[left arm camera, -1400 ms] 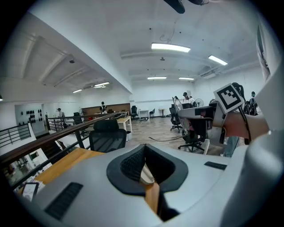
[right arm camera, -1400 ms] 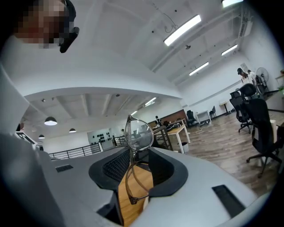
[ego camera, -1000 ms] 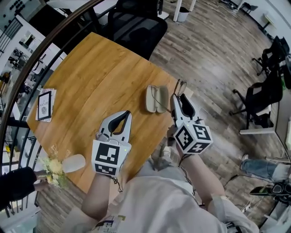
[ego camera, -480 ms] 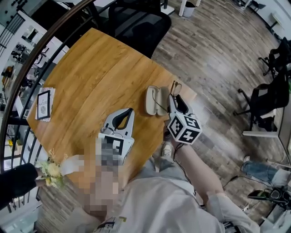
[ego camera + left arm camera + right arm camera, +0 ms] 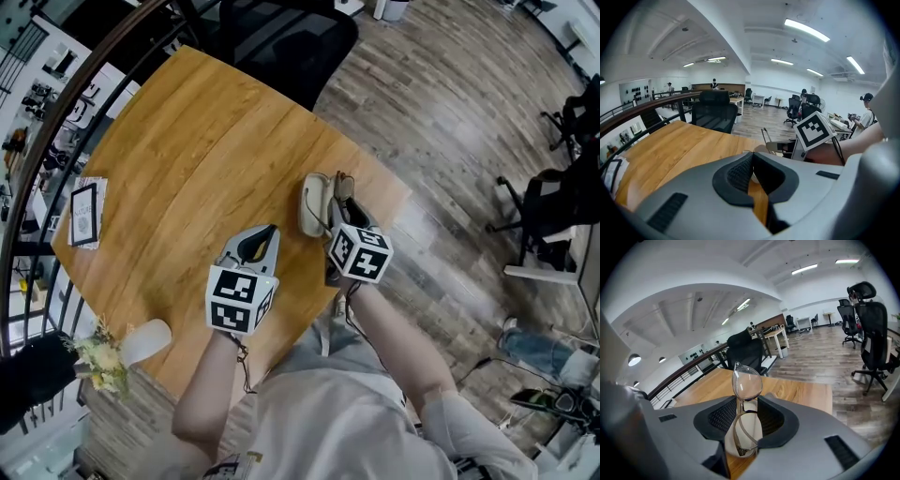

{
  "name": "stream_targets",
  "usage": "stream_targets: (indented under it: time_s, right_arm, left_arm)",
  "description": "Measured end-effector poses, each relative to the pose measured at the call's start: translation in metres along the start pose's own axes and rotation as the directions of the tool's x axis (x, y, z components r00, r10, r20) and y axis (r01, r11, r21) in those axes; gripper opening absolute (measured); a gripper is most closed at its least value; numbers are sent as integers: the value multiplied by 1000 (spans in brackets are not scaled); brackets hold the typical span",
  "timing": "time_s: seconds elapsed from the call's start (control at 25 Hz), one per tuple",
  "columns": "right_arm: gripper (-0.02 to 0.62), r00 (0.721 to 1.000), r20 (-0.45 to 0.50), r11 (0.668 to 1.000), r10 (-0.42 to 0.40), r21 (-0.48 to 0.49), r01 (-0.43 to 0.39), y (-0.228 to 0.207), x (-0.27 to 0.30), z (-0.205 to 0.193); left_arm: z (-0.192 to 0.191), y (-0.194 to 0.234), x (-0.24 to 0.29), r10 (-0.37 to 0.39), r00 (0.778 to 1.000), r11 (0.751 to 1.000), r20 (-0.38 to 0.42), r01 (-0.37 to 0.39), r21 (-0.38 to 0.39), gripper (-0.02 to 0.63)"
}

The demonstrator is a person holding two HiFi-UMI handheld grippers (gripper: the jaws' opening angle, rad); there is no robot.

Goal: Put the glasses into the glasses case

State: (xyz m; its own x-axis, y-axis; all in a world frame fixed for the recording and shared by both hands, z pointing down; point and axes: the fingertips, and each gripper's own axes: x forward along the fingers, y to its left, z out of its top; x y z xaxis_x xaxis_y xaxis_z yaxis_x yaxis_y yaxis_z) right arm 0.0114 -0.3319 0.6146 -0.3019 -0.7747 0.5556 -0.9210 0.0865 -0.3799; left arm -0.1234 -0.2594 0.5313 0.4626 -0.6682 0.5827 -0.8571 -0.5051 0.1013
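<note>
My right gripper [image 5: 339, 195] is shut on the folded glasses [image 5: 341, 180] and holds them right beside the open beige glasses case [image 5: 312, 202], near the table's right corner. In the right gripper view the glasses [image 5: 747, 383] stand on edge between the pads, one lens poking up past the fingertips of my right gripper [image 5: 747, 401]. My left gripper [image 5: 263, 232] hovers low over the wood to the case's left. Its jaws meet at the tips, and my left gripper [image 5: 751, 158] has nothing in it.
The round wooden table [image 5: 187, 159] ends just right of the case. A framed card [image 5: 82, 214] lies at the table's left edge, and a vase of flowers [image 5: 117, 349] stands at its near left. A black office chair [image 5: 281, 37] sits behind the table.
Both grippers have come down toward the table. The right one has carried the glasses leftward, up against the case. The left one has shifted slightly right.
</note>
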Motion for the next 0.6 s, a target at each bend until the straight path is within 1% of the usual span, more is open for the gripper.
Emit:
stream_targets:
  time_s: [0.16,0.32,0.52,0.6]
  right_arm:
    - [163,998,-64,1000,27,8,-26,6,20,-25]
    - [164,991,-132,999,35,-8,-36,10,36,-46]
    - [166,971,-232,998,55,15,-53,15,52,-70]
    - [167,965,-258,999,53,9,-52,16,57,-77]
  left_arm:
    - [-20,7,8,-1,999,1000,-32,1,-19,17]
    - [-35,13,10,-5,998,999,-57,3,-34,17]
    - [-50,17,14,-7,996,999,-84,3,-50,17]
    - [-57,18,15,-8,995,998,-95,2,-57,17]
